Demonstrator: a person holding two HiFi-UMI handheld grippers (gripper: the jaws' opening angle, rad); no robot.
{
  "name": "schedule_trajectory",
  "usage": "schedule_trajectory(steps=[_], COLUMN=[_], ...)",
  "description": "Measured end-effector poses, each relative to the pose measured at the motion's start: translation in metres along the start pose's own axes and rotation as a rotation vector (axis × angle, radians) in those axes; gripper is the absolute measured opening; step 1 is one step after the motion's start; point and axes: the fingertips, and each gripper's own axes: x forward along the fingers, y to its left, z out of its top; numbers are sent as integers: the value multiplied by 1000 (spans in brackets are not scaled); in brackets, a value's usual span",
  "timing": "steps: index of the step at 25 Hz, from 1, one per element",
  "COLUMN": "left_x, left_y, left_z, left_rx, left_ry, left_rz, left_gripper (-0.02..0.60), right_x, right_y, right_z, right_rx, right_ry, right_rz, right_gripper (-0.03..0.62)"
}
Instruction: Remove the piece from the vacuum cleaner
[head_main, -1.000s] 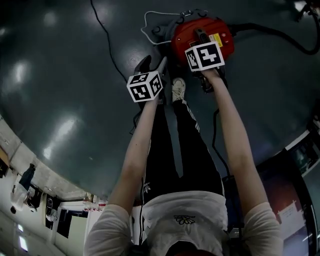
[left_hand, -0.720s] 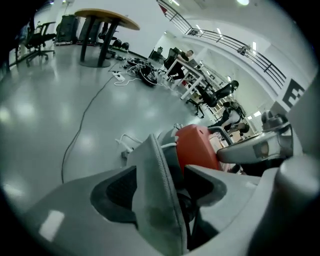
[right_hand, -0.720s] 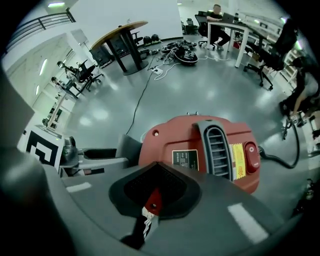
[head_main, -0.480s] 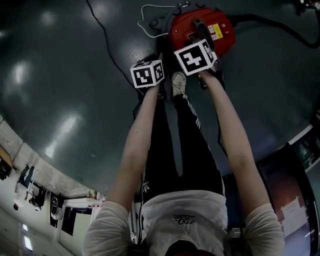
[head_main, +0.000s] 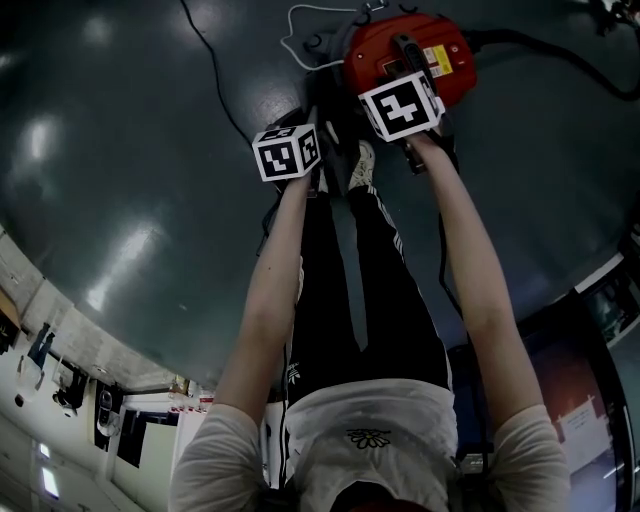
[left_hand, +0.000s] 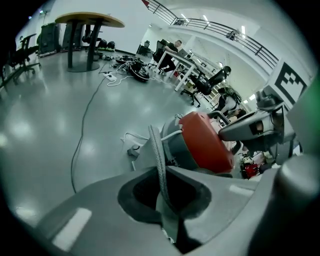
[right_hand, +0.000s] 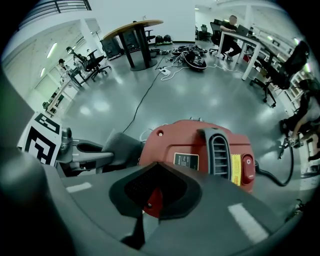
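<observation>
The red vacuum cleaner (head_main: 405, 50) lies on the dark floor ahead of the person's feet, its grille and switch facing up (right_hand: 200, 147). My left gripper (left_hand: 162, 200) is shut on a grey piece (left_hand: 159, 160) with a thin ribbed edge. That piece stands upright between the jaws, at the vacuum's grey end (left_hand: 172, 147). From the right gripper view, the grey piece (right_hand: 120, 145) sits at the left gripper's tip (right_hand: 85, 152), against the vacuum's left side. My right gripper (right_hand: 150, 202) is shut on a red edge of the vacuum body.
A black hose (head_main: 560, 60) leaves the vacuum to the right, and a white cord (head_main: 305, 30) loops at its left. A thin black cable (head_main: 215, 75) crosses the floor. The person's shoe (head_main: 362, 165) is just below the vacuum. Desks, chairs and a round table (right_hand: 135, 27) stand far off.
The left gripper has moved a little forward toward the vacuum. The right gripper swung left, then came back over the vacuum body.
</observation>
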Motion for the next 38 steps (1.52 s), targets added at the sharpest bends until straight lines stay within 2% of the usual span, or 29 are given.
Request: schedule_trajectory(steps=[6, 11, 16, 20, 26, 31, 38], left_x=[-7, -13, -15, -23, -46, -47, -59], left_y=[1, 3, 9, 22, 41, 49, 38], left_z=[-1, -7, -8, -16, -22, -27, -20], left_rx=[12, 74, 47, 24, 99, 52, 65], left_ry=[-27, -23, -47, -48, -60, -81, -122], left_rz=[-2, 3, 5, 41, 47, 58, 62], left_gripper=[15, 15, 15, 15, 15, 14, 15], right_x=[-1, -2, 0, -1, -7, -1, -6], right_y=[2, 5, 6, 6, 5, 6, 7], right_z=[-3, -7, -6, -6, -5, -6, -5], right_rx=[11, 25, 12, 27, 22, 18, 51], right_ry=[15, 33, 37, 47, 47, 55, 38], right_rz=[8, 18, -1, 18, 3, 3, -26], right_gripper=[18, 18, 15, 15, 15, 15, 19])
